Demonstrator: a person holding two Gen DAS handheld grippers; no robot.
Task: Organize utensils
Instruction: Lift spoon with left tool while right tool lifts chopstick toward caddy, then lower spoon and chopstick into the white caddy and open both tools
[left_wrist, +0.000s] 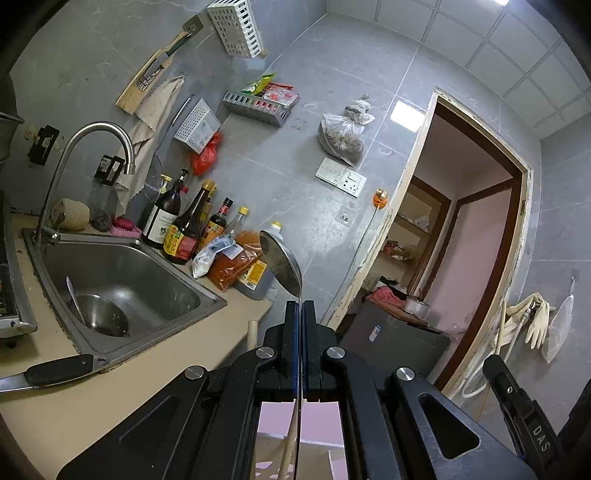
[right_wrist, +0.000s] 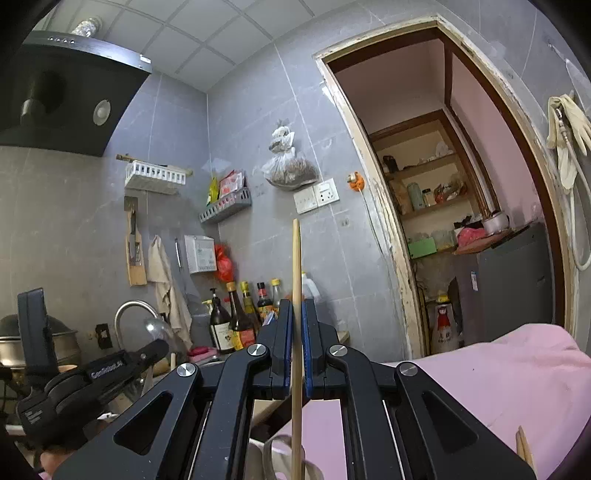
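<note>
- Left gripper (left_wrist: 300, 303): black two-finger tool, jaws pinched tight on the thin handle of a polished stainless-steel spoon (left_wrist: 281, 263).
- Spoon bowl stands up above the fingertips, oval and mirror-bright, turned partly edge-on; its narrow shank runs down between the blue-edged pads.
- Right gripper (right_wrist: 297, 302): same black build, jaws clamped narrow on a pale wooden chopstick (right_wrist: 296, 258).
- Chopstick is straight, plain, light tan, roughly upright; one end rises well above the fingertips, the rest passes down between the pads and out at the bottom of the view.
- Both utensils are held in the air, in front of the grey tiled wall.
- Stainless-steel sink (left_wrist: 125, 273) lies to the left in the left wrist view; a round metal bowl (left_wrist: 101, 314) sits in it with another utensil leaning inside.
- Black-handled knife (left_wrist: 55, 370) lies on the beige counter beside the sink's front corner.
- Dark sauce bottles (left_wrist: 184, 229) stand clustered against the wall behind the sink.
</note>
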